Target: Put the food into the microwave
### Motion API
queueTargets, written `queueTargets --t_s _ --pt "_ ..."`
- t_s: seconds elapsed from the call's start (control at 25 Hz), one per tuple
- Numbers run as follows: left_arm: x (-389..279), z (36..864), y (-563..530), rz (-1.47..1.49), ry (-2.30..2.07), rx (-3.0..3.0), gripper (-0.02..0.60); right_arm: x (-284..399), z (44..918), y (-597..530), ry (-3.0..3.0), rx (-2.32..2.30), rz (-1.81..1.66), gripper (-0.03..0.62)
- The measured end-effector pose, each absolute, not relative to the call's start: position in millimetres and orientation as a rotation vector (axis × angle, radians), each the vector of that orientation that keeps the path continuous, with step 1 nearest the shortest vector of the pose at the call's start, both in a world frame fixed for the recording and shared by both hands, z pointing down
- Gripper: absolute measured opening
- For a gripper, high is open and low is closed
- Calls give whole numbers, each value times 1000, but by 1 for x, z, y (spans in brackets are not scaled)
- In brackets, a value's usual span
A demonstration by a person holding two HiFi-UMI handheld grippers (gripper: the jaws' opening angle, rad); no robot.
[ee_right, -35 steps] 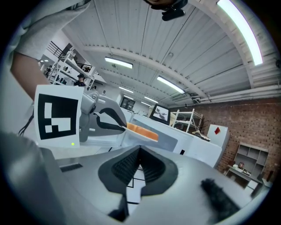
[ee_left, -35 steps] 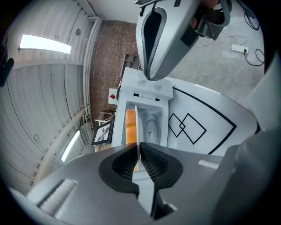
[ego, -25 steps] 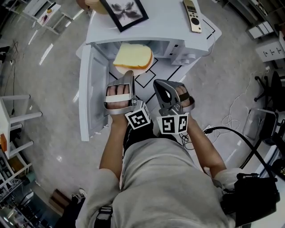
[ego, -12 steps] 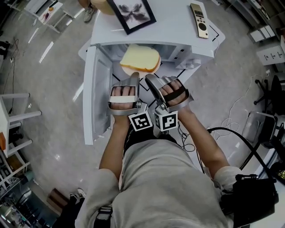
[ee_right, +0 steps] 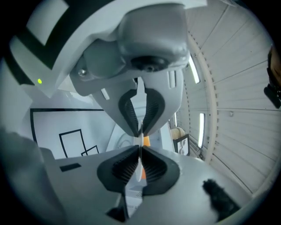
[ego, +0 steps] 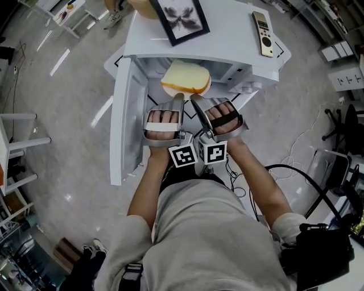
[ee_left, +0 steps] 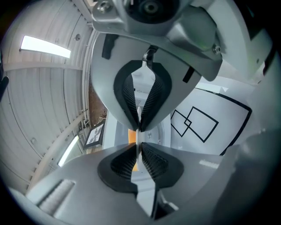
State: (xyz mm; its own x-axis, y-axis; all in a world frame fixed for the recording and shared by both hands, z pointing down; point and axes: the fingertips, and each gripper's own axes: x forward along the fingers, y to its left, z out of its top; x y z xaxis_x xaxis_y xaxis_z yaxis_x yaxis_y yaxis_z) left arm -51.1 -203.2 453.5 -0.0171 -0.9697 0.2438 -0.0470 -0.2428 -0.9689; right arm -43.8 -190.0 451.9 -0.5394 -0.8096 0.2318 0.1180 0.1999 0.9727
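Plate rim (ego: pixel 187 92) now between just-closing right claw (ee_right: pixel 140 141).

Microwave (ego: pixel 227 34) is plain white all over, incl. its door (ego: pixel 122 131). Food (ego: pixel 185 77) has a pale yellow top w/ an orange-brown edge. Picture (ego: pixel 183 17) has a black frame and a dark winged motif on pale grey. Remote (ego: pixel 262 33) is beige w/ a dark ring. Black square outlines (ee_left: pixel 194 124) overlap on white. Floor (ego: pixel 62 153) is glossy grey, faintly marbled. Shirt (ego: pixel 210 238) is light grey-beige, cable (ego: pixel 307 176) black.
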Motion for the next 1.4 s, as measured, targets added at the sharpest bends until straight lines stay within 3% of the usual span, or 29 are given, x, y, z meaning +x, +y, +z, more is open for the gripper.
queueTargets --t_s 0.24,0.28,0.84,1.4 --pt "-63 452 -199 -1367 1257 -1458 40 -41 457 -202 -1634 663 -1440 29" --pt "-66 451 -197 -1358 1293 -1478 8 -41 457 -204 -1636 670 -1431 29" --pt "-81 502 -161 -1094 1779 -2245 8 -47 473 -233 -1626 682 -1365 29" --pt "-68 529 -146 -968 1839 -2511 8 -59 495 -258 -1615 649 -1314 29"
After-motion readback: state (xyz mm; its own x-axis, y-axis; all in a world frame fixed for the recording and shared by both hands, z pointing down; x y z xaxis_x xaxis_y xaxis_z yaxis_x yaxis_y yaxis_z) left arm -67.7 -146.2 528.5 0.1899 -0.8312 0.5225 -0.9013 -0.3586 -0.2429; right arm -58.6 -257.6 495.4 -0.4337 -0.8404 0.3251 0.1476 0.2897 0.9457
